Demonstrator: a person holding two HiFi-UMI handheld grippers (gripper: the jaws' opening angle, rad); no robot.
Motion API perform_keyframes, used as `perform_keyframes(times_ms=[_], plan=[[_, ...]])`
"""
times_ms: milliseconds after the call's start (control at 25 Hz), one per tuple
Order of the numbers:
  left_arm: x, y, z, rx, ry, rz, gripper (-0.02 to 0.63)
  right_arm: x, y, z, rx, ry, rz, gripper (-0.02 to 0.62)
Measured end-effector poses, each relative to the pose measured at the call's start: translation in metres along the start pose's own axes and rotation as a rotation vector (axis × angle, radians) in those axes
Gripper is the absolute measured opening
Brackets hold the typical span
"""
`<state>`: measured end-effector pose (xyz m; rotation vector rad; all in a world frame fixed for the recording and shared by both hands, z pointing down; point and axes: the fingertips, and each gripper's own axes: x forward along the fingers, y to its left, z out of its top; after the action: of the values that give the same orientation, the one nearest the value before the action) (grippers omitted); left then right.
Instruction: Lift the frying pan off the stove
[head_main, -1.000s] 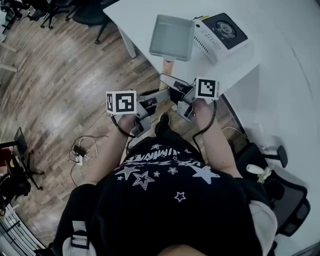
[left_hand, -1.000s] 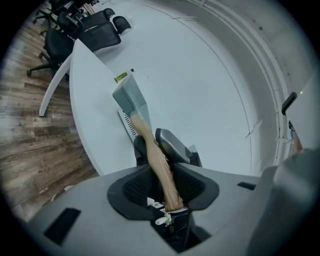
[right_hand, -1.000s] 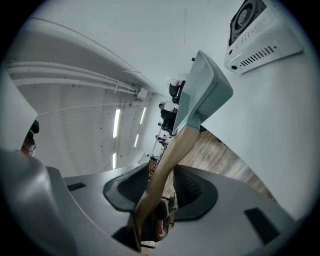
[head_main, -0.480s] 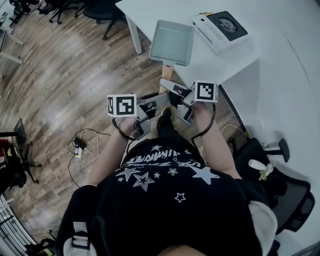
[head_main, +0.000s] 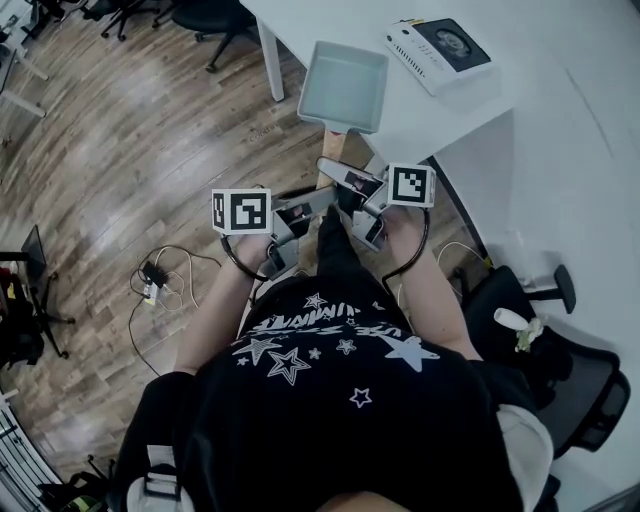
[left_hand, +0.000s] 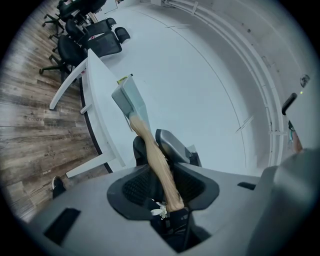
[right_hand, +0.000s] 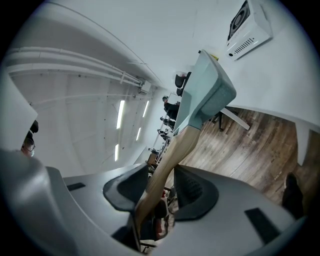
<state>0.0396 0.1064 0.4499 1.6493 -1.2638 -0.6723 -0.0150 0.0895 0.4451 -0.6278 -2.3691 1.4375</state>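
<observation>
A square grey-green frying pan (head_main: 343, 85) with a wooden handle (head_main: 333, 146) is off the stove (head_main: 441, 50), just left of it at the white table's front edge. Whether it touches the table I cannot tell. Both grippers hold the handle. My left gripper (head_main: 318, 203) comes in from the left and my right gripper (head_main: 349, 183) from the right. In the left gripper view the handle (left_hand: 159, 161) runs between the pads of the left gripper (left_hand: 156, 150) up to the pan (left_hand: 129, 101). In the right gripper view the right gripper (right_hand: 162, 176) clamps the handle (right_hand: 172, 154) below the pan (right_hand: 212, 89).
The white table (head_main: 560, 110) fills the upper right, with a leg (head_main: 268, 60) at its left end. Wooden floor (head_main: 130, 150) lies left, with cables (head_main: 160, 285) on it. Black office chairs (head_main: 560, 370) stand at my right, and more (left_hand: 95, 42) stand far off.
The pan has drawn slightly towards me and away from the stove. Both grippers have stayed clamped on the handle.
</observation>
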Motion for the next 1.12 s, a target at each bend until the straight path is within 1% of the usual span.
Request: perform_keyframes(times_ms=[120, 400, 640, 1000, 1120], plan=[[-0.001, -0.003, -0.013, -0.008, -0.001, 0.002, 0.147, -0.007, 0.002, -0.011, 0.015, 0.006, -0.001, 0.160], [-0.002, -0.007, -0.027, -0.013, 0.001, 0.011, 0.149, -0.016, 0.003, -0.024, 0.026, 0.019, -0.010, 0.163], [-0.002, -0.010, -0.029, -0.016, -0.003, 0.003, 0.149, -0.014, 0.011, -0.025, 0.000, 0.030, 0.013, 0.163], [0.002, -0.015, -0.040, -0.007, 0.008, 0.016, 0.149, -0.027, 0.010, -0.032, 0.014, 0.027, 0.019, 0.164], [0.002, -0.017, -0.040, -0.002, 0.008, 0.016, 0.149, -0.028, 0.014, -0.031, -0.009, 0.024, 0.032, 0.165]])
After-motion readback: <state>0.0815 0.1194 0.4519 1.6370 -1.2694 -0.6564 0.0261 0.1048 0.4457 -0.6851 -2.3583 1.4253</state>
